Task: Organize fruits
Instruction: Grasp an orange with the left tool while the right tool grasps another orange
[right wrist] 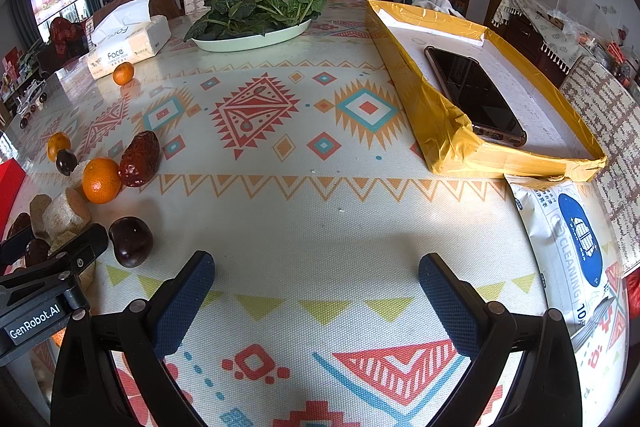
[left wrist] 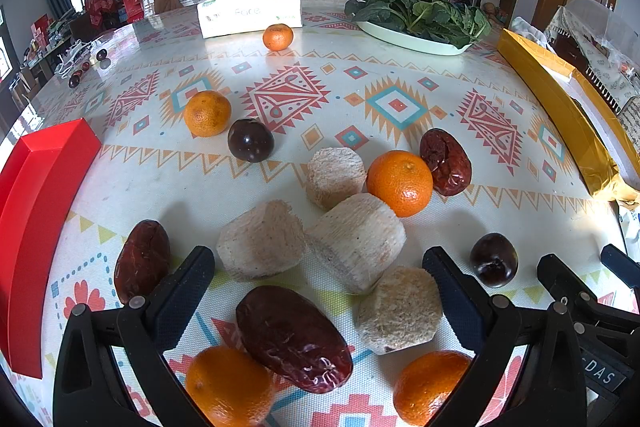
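Observation:
My left gripper (left wrist: 318,269) is open above a cluster of fruit on the patterned tablecloth. Between its fingers lie a red date (left wrist: 294,339), several pale sugarcane chunks (left wrist: 354,239) and two tangerines (left wrist: 228,385). More tangerines (left wrist: 400,183), dark passion fruits (left wrist: 251,140) and dates (left wrist: 445,161) lie further out. A red tray (left wrist: 36,215) sits at the left, a yellow box (right wrist: 440,131) at the right. My right gripper (right wrist: 316,277) is open and empty over bare cloth, right of the fruit; a passion fruit (right wrist: 131,241) lies to its left.
A phone (right wrist: 472,95) lies in the yellow box. A plate of greens (right wrist: 256,23) and a tissue pack (left wrist: 250,7) stand at the back, with one tangerine (left wrist: 277,37) before the tissues. A wipes pack (right wrist: 568,247) lies at the right edge.

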The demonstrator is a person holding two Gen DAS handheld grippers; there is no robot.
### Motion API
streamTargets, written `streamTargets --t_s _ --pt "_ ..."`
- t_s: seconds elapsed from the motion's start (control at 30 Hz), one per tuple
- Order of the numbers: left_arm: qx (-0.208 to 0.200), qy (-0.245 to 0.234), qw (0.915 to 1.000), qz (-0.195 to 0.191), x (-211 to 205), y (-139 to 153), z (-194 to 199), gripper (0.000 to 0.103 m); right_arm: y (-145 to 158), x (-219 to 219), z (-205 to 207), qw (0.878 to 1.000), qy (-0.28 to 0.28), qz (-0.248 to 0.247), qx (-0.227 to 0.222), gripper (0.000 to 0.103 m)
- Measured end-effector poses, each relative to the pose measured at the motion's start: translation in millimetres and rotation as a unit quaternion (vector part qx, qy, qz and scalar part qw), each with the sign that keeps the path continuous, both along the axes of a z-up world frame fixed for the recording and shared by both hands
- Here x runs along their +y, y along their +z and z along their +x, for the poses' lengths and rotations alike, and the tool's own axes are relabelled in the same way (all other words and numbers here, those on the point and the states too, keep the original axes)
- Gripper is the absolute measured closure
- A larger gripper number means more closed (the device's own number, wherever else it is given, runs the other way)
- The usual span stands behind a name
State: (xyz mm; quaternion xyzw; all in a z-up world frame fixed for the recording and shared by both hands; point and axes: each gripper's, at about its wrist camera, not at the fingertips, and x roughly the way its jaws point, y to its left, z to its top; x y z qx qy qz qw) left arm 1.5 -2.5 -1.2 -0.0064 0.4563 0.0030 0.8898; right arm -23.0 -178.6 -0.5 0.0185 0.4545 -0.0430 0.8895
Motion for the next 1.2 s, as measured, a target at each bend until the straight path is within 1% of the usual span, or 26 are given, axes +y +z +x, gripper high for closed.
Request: streamTargets --t_s 0.17,0.27,0.37,0.4,0.43,0.5,0.57,0.6,0.63,0.67,0.7,0.73,0.77,0.83,0.87,0.9,0.93,0.97,1.0,1.03,1.1,1.13,1.2 --pt "0.0 0.0 1.0 0.0 0.2 0.1 -0.1 0.0 0.7 -0.2 0.4 1.0 0.0 0.0 0.0 0.0" --pt "0.008 -0.013 0.9999 -0.001 0.6 0.6 0.7 0.0 1.4 -0.2 0.8 1.0 0.001 -0.001 0.0 0.0" --pt "0.018 -0.019 0.9997 0.0 1.2 1.1 1.8 0.0 2.3 3.1 3.5 0.999 0.044 0.006 0.005 0.0" --pt "0.021 -0.02 0.9996 0.0 0.3 0.8 2.8 0.0 2.4 3.6 3.8 0.999 0.046 0.007 0.007 0.0" --pt "0.025 -0.022 0.9995 0.001 0.0 0.8 3.8 0.0 6.5 1.7 1.6 0.999 0.043 0.013 0.009 0.0" --pt "0.033 -0.027 0.9991 0.0 0.8 1.7 3.1 0.0 5.0 1.1 1.0 0.999 0.029 0.021 0.02 0.0" --pt "0.043 -0.039 0.9983 0.0 2.0 2.9 3.1 0.0 3.4 4.5 -6.8 0.999 0.011 0.007 0.036 0.0" --pt "0.045 -0.043 0.9981 -0.006 3.2 4.1 1.9 0.002 3.2 4.7 -8.7 0.999 0.001 0.007 0.039 0.0" --pt "0.042 -0.048 0.9976 -0.025 6.6 7.7 -1.2 0.01 3.6 6.2 -9.1 0.999 -0.003 0.007 0.041 0.0" --pt "0.04 -0.051 0.9972 -0.036 8.9 10.9 -3.9 0.012 3.5 5.6 -8.0 0.999 -0.005 0.008 0.044 0.0" --pt "0.033 -0.054 0.9969 -0.047 12.9 17.5 -8.8 0.015 3.4 5.0 -6.2 0.999 -0.003 0.008 0.048 0.0" --pt "0.018 -0.057 0.9967 -0.054 17.6 25.4 -14.6 0.015 3.2 3.9 -4.9 0.999 -0.002 0.008 0.05 0.0" --pt "-0.003 -0.061 0.9963 -0.061 23.1 35.7 -22.6 0.015 3.2 3.8 -4.6 0.999 -0.001 0.008 0.051 0.0" --pt "-0.051 -0.065 0.9943 -0.067 37.7 57.1 -40.5 0.015 3.3 3.7 -4.2 0.998 0.004 0.007 0.054 0.0" --pt "-0.089 -0.063 0.9917 -0.068 49.2 70.8 -54.6 0.015 3.4 3.7 -4.5 0.999 0.004 0.006 0.053 0.0" --pt "-0.116 -0.059 0.9893 -0.065 58.5 78.9 -65.4 0.015 3.3 3.9 -4.5 0.999 0.003 0.005 0.051 0.0" --pt "-0.131 -0.054 0.9883 -0.056 65.9 83.4 -72.1 0.015 3.3 4.6 -4.9 0.999 0.003 0.003 0.047 0.0" --pt "-0.134 -0.046 0.9889 -0.044 75.2 85.1 -77.5 0.015 3.2 5.2 -4.4 0.999 0.005 0.001 0.039 0.0" --pt "-0.126 -0.043 0.9901 -0.044 83.1 84.6 -79.2 0.015 3.3 5.8 -2.0 0.999 0.008 0.001 0.037 0.0" --pt "-0.112 -0.038 0.9914 -0.055 95.0 81.9 -81.4 0.015 3.6 6.0 0.1 0.999 0.008 -0.001 0.039 0.001" --pt "-0.098 -0.024 0.9923 -0.072 114.6 77.0 -84.7 0.015 11.5 8.4 -4.3 0.999 -0.005 -0.019 0.031 0.017" --pt "-0.095 -0.018 0.9924 -0.076 120.5 74.3 -87.5 0.015 18.4 11.2 -10.1 1.0 -0.002 -0.012 0.016 0.018" --pt "-0.095 -0.013 0.9913 -0.091 132.8 68.5 -94.6 0.015 35.9 19.8 -27.8 0.999 0.023 0.028 -0.023 0.018"
